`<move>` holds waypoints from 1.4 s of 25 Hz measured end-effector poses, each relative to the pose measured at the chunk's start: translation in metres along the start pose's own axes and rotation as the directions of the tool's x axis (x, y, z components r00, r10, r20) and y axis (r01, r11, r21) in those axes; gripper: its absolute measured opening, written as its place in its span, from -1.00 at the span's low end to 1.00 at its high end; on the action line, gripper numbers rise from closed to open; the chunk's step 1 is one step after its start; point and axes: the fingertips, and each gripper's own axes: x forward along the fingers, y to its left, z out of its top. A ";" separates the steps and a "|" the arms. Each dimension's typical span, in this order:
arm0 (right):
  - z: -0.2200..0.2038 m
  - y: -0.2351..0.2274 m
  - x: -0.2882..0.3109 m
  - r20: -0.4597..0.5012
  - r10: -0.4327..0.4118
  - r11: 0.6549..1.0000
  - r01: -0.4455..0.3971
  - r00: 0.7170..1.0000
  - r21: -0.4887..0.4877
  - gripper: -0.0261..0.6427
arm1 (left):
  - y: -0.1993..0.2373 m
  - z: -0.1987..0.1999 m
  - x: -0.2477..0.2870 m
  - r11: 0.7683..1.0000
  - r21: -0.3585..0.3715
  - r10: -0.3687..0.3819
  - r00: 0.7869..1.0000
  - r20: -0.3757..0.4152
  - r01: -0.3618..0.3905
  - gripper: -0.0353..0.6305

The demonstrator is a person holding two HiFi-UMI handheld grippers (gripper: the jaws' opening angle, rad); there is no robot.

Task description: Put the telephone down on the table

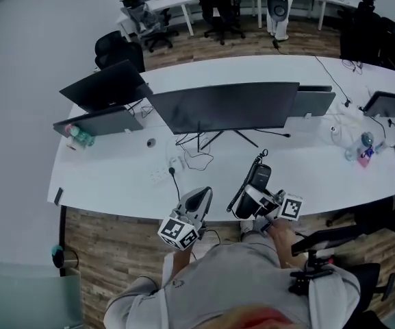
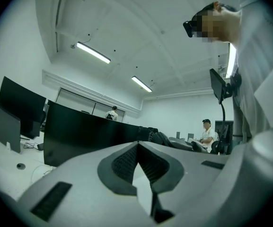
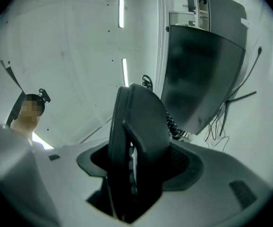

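A black telephone (image 1: 257,179) with a coiled cord is held above the near edge of the white table (image 1: 115,177), and my right gripper (image 1: 253,197) is shut on it. In the right gripper view the telephone (image 3: 141,126) stands on edge between the jaws of the right gripper (image 3: 136,171), with its cord trailing behind. My left gripper (image 1: 200,199) hovers at the table's near edge, left of the telephone. It is shut with nothing in it. In the left gripper view the left gripper (image 2: 137,148) points up over the table.
A wide dark monitor (image 1: 224,107) stands mid-table with cables (image 1: 197,157) and a power strip (image 1: 159,175) in front of it. More monitors (image 1: 105,88) and a bottle (image 1: 81,137) are at the left. A chair arm (image 1: 320,252) is at my right. A seated person (image 2: 206,132) is far back.
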 end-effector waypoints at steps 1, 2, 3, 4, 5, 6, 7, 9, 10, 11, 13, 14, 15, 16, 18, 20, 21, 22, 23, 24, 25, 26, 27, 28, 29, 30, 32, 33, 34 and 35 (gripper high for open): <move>0.013 -0.006 -0.001 0.006 -0.003 1.000 0.003 1.000 -0.010 -0.03 | 0.000 0.004 0.015 0.999 0.033 -0.001 1.000 0.002 0.001 -0.86; 0.026 -0.012 -0.002 0.014 -0.006 1.000 0.006 1.000 -0.020 -0.03 | 0.003 0.007 0.029 0.995 0.099 0.015 1.000 -0.007 -0.014 -0.86; 0.039 -0.019 -0.004 0.024 -0.010 0.999 0.011 1.000 -0.031 -0.03 | 0.008 0.010 0.041 0.980 0.195 0.047 0.999 -0.025 -0.041 -0.86; 0.050 -0.025 -0.005 0.033 -0.015 0.999 0.017 0.999 -0.041 -0.03 | 0.013 0.013 0.052 0.952 0.300 0.085 0.996 -0.042 -0.068 -0.86; 0.060 -0.029 -0.007 0.038 -0.020 0.999 0.021 0.999 -0.049 -0.03 | 0.018 0.017 0.062 0.920 0.383 0.116 0.992 -0.050 -0.088 -0.86; 0.070 -0.032 -0.008 0.039 -0.025 0.998 0.027 0.999 -0.061 -0.03 | 0.022 0.022 0.069 0.898 0.429 0.133 0.990 -0.048 -0.100 -0.86; 0.079 -0.037 -0.009 0.038 -0.035 0.996 0.038 0.999 -0.080 -0.03 | 0.027 0.027 0.075 0.892 0.439 0.137 0.990 -0.038 -0.107 -0.86; 0.092 -0.049 -0.008 0.034 -0.062 0.992 0.066 0.997 -0.111 -0.03 | 0.040 0.032 0.079 0.912 0.393 0.135 0.991 -0.019 -0.117 -0.86; 0.096 -0.054 -0.006 0.030 -0.069 0.991 0.072 0.997 -0.110 -0.03 | 0.046 0.033 0.080 0.925 0.359 0.133 0.991 -0.011 -0.120 -0.86; 0.097 -0.057 -0.002 0.023 -0.070 0.992 0.072 0.997 -0.101 -0.03 | 0.052 0.032 0.080 0.939 0.321 0.130 0.991 -0.003 -0.123 -0.86; 0.093 -0.057 0.005 0.001 -0.055 0.995 0.055 0.999 -0.083 -0.03 | 0.060 0.029 0.078 0.970 0.202 0.135 0.991 0.017 -0.136 -0.86; 0.091 -0.057 0.008 -0.011 -0.050 0.995 0.049 0.999 -0.082 -0.03 | 0.063 0.027 0.075 0.983 0.114 0.139 0.990 0.037 -0.142 -0.86; 0.090 -0.058 0.011 -0.021 -0.052 0.995 0.050 0.998 -0.086 -0.03 | 0.067 0.026 0.072 0.990 0.009 0.143 0.988 0.067 -0.144 -0.86; 0.091 -0.060 0.013 -0.026 -0.062 0.994 0.059 0.998 -0.093 -0.03 | 0.071 0.027 0.070 0.985 -0.094 0.150 0.984 0.100 -0.141 -0.86; 0.095 -0.061 0.019 -0.027 -0.076 0.993 0.073 0.997 -0.097 -0.03 | 0.077 0.026 0.069 0.974 -0.177 0.168 0.978 0.125 -0.144 -0.86; 0.095 -0.059 0.025 -0.029 -0.077 0.993 0.074 0.997 -0.096 -0.03 | 0.077 0.021 0.072 0.982 -0.128 0.156 0.982 0.106 -0.142 -0.86; 0.094 -0.059 0.028 -0.033 -0.079 0.992 0.075 0.996 -0.099 -0.03 | 0.078 0.020 0.072 0.985 -0.111 0.141 0.984 0.105 -0.129 -0.86; 0.092 -0.058 0.031 -0.037 -0.080 0.992 0.076 0.996 -0.104 -0.03 | 0.081 0.022 0.072 0.987 -0.110 0.129 0.985 0.112 -0.117 -0.86; 0.091 -0.056 0.035 -0.041 -0.081 0.991 0.076 0.996 -0.108 -0.03 | 0.084 0.026 0.071 0.987 -0.117 0.124 0.985 0.121 -0.110 -0.86; 0.089 -0.053 0.039 -0.043 -0.080 0.991 0.075 0.996 -0.110 -0.03 | 0.089 0.031 0.069 0.987 -0.120 0.125 0.984 0.130 -0.109 -0.86; 0.088 -0.049 0.043 -0.042 -0.075 0.991 0.070 0.996 -0.110 -0.03 | 0.094 0.036 0.066 0.987 -0.118 0.127 0.982 0.140 -0.111 -0.86; 0.087 -0.044 0.047 -0.040 -0.066 0.992 0.061 0.997 -0.106 -0.03 | 0.099 0.041 0.064 0.987 -0.116 0.129 0.980 0.150 -0.112 -0.86; 0.086 -0.039 0.052 -0.037 -0.057 0.993 0.053 0.998 -0.101 -0.03 | 0.103 0.047 0.062 0.987 -0.114 0.129 0.978 0.162 -0.111 -0.86; 0.086 -0.036 0.055 -0.034 -0.057 0.993 0.053 0.998 -0.104 -0.03 | 0.108 0.052 0.060 0.988 -0.112 0.127 0.976 0.175 -0.109 -0.86; 0.087 -0.036 0.058 -0.032 -0.067 0.991 0.063 0.997 -0.115 -0.03 | 0.112 0.056 0.058 0.988 -0.111 0.125 0.974 0.186 -0.106 -0.86; 0.088 -0.036 0.060 -0.031 -0.076 0.989 0.072 0.997 -0.126 -0.03 | 0.115 0.059 0.057 0.988 -0.115 0.124 0.973 0.196 -0.103 -0.86; 0.086 -0.033 0.066 -0.033 -0.077 0.989 0.072 0.996 -0.132 -0.03 | 0.121 0.062 0.053 0.987 -0.129 0.125 0.971 0.206 -0.100 -0.86; 0.083 -0.032 0.070 -0.034 -0.073 0.990 0.068 0.997 -0.127 -0.03 | 0.123 0.062 0.051 0.986 -0.136 0.127 0.970 0.208 -0.100 -0.86; 0.080 -0.032 0.074 -0.036 -0.071 0.990 0.066 0.997 -0.121 -0.03 | 0.126 0.062 0.049 0.985 -0.143 0.129 0.969 0.209 -0.100 -0.86; 0.078 -0.034 0.077 -0.038 -0.072 0.991 0.068 0.997 -0.117 -0.03 | 0.128 0.061 0.047 0.984 -0.147 0.130 0.969 0.210 -0.101 -0.86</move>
